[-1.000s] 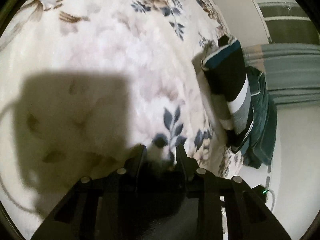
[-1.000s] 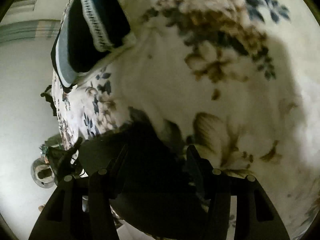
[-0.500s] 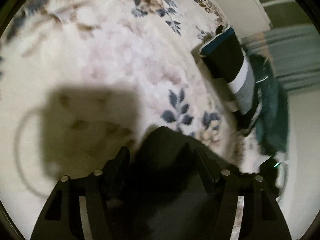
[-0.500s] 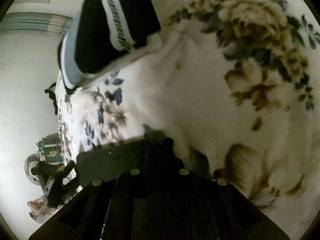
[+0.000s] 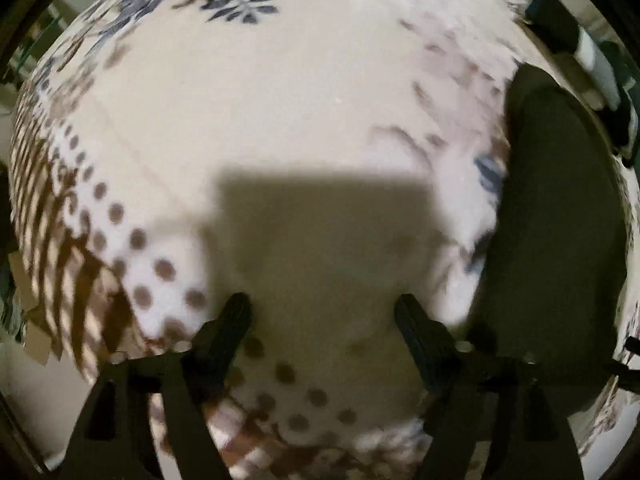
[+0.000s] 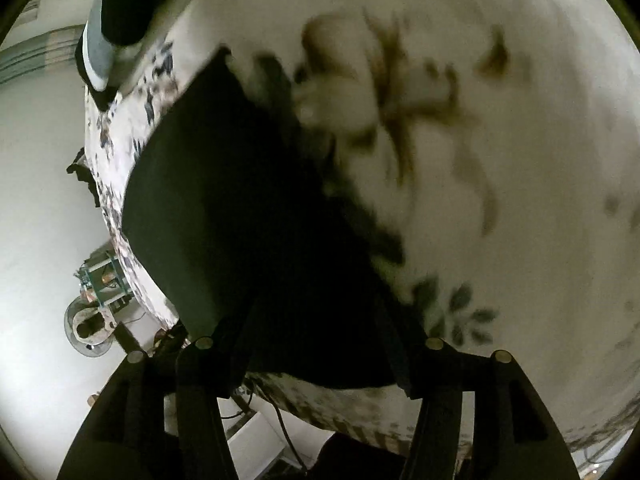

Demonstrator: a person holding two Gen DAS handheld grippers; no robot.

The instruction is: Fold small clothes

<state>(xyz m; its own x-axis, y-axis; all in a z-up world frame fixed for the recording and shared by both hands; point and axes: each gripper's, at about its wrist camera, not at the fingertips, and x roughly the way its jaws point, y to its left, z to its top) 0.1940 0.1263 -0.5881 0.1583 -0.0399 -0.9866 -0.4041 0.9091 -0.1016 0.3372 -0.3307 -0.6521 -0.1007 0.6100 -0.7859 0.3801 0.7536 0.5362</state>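
A dark folded garment (image 6: 240, 216) lies flat on the floral bedspread (image 6: 500, 160) near the bed's edge. It also shows at the right of the left wrist view (image 5: 556, 216). My right gripper (image 6: 316, 320) is open, its fingers apart above the near part of the garment, holding nothing. My left gripper (image 5: 322, 312) is open and empty over bare bedspread (image 5: 260, 100), to the left of the garment.
A stack of folded dark, grey and white clothes (image 6: 120, 12) sits further along the bed; it also shows in the left wrist view (image 5: 580, 40). The bed's edge drops to a pale floor (image 6: 36, 184) with a fan and clutter (image 6: 92, 312).
Both grippers let go of the dark garment and opened. The left one swung away to the left over bare bedspread. The right one pulled back, and the garment now lies flat.
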